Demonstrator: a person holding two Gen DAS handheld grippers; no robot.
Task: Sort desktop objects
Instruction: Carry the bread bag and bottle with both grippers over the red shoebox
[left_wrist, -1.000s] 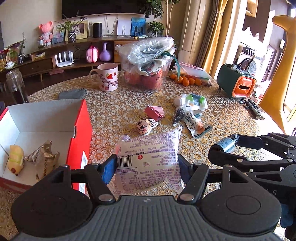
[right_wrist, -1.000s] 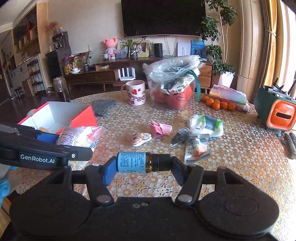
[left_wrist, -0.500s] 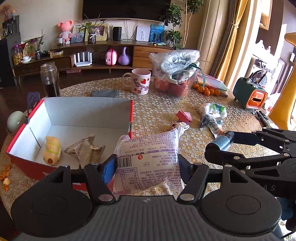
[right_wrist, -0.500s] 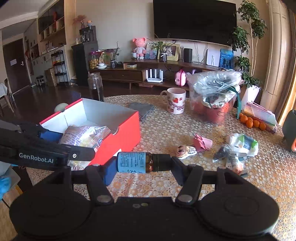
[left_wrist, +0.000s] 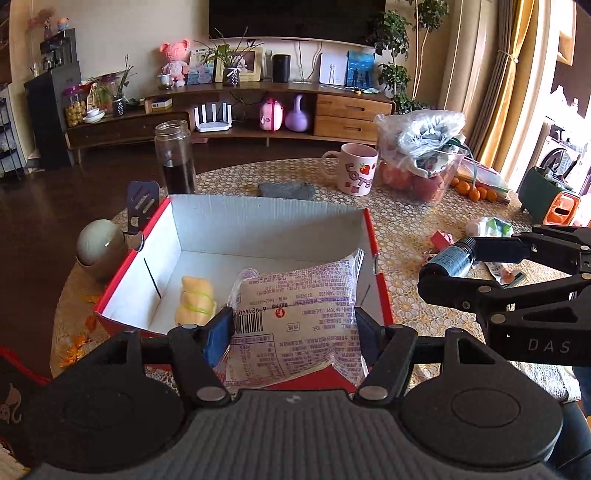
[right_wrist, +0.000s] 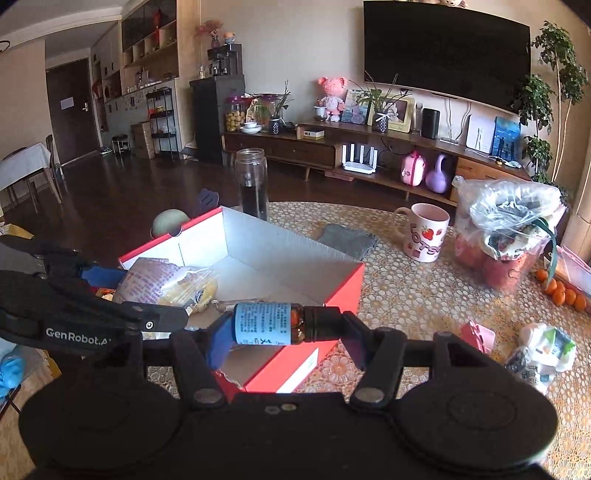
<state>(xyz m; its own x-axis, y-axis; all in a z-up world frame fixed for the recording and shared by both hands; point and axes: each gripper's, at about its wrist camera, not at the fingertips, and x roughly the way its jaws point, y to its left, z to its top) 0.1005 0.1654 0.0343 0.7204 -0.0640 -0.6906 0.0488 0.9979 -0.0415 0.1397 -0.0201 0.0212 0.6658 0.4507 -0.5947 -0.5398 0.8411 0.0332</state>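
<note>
The printed snack packet (left_wrist: 295, 314) sits squarely between the two fingers of the left claw (left_wrist: 293, 328), pinched at its sides by the blue pads, barcode facing the camera. It hangs over the near right corner of the red cardboard box (left_wrist: 129, 266), its far end above the white interior. In the right wrist view the same packet (right_wrist: 162, 280) shows over the box's left part, clamped in the left claw (right_wrist: 110, 291).

The small bottle (right_wrist: 280, 323), blue-labelled with a dark cap, lies crosswise in the right claw (right_wrist: 284, 328), its base against the blue left pad and its cap against the right finger, so the claw is closed on it end to end. It is above the box's near red wall (right_wrist: 332, 306). From the left wrist view the bottle (left_wrist: 452, 258) hangs just right of the box, over the patterned worktop (left_wrist: 406, 221).

Inside the box lies a pale yellow toy (left_wrist: 195, 301). Beyond, on the worktop: a grey cloth (left_wrist: 286, 190), a strawberry mug (left_wrist: 354, 168), a plastic bag of fruit (left_wrist: 424, 155), a tall glass jar (left_wrist: 175, 157), small oranges (left_wrist: 474, 190) and a pink item (right_wrist: 478, 336).
</note>
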